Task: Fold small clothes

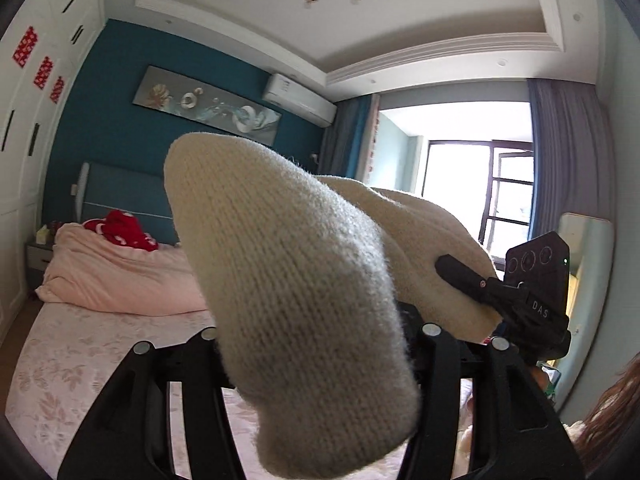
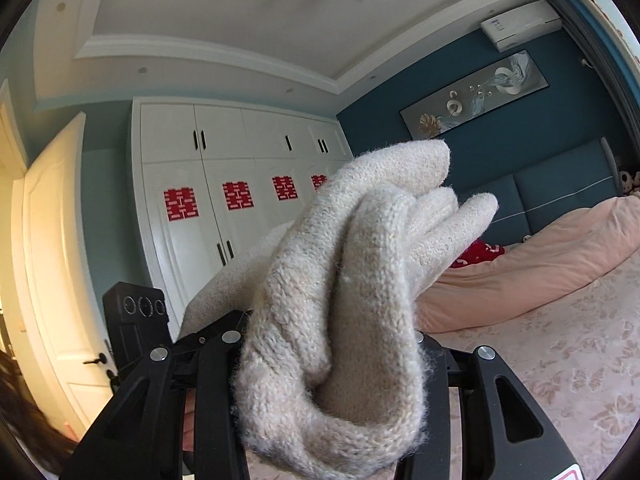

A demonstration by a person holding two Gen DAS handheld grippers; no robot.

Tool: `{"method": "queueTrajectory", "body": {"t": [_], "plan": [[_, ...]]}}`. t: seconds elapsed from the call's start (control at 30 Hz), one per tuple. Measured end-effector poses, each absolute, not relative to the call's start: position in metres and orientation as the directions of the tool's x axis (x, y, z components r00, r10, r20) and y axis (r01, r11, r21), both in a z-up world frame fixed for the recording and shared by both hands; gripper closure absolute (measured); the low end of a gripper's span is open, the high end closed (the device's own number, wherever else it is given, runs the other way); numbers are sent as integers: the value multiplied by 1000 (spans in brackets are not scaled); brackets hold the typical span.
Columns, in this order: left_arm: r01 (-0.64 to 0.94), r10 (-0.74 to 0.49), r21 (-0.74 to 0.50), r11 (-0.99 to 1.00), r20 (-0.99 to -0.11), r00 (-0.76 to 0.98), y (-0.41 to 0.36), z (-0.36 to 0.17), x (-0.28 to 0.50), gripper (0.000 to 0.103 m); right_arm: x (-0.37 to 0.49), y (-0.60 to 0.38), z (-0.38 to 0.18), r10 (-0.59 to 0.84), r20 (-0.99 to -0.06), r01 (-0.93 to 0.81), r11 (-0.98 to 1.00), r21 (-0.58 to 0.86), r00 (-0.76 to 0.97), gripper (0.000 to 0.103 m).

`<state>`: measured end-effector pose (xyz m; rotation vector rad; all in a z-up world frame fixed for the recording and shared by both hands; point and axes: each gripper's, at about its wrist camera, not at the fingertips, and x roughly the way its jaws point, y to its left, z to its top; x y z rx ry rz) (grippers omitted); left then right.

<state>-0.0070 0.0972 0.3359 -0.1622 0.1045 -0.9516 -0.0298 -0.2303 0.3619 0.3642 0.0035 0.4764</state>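
Fingers (image 1: 448, 352) (image 2: 212, 368) of both grippers pinching cream knit garment (image 1: 304, 280) (image 2: 352, 288), long axis upward.

Pink duvet (image 1: 120, 276) on floral bed (image 1: 60, 360) — white wardrobe (image 2: 240, 184) beyond

Cream knit (image 1: 304, 304) blocks both tongs (bed (image 1: 80, 360) beyond).

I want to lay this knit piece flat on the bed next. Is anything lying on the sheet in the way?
Nothing visible blocks it. The cream knit garment hangs between both grippers above the floral sheet. The pink duvet and red cloth sit farther back near the headboard.
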Motion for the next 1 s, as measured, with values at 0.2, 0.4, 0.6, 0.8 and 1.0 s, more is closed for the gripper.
{"method": "queueTrajectory", "body": {"t": [0.2, 0.4, 0.6, 0.8, 1.0], "plan": [[754, -781, -219, 620, -82, 619, 117, 303, 45, 52, 32, -211, 324, 447, 2, -406, 810, 424, 895, 65], [728, -774, -274, 628, -122, 622, 139, 256, 88, 52, 76, -196, 279, 446, -105, -357, 818, 451, 889, 65], [680, -760, -348, 646, -209, 615, 141, 199, 130, 52, 114, -193, 224, 440, -205, -285, 807, 518, 874, 65], [655, -763, -396, 643, -254, 595, 136, 166, 155, 52, 133, -196, 197, 415, -260, -232, 819, 525, 872, 65], [553, -715, -454, 699, -438, 545, 122, 75, 177, 41, 150, -212, 80, 363, -466, -47, 826, 562, 807, 53]]}}
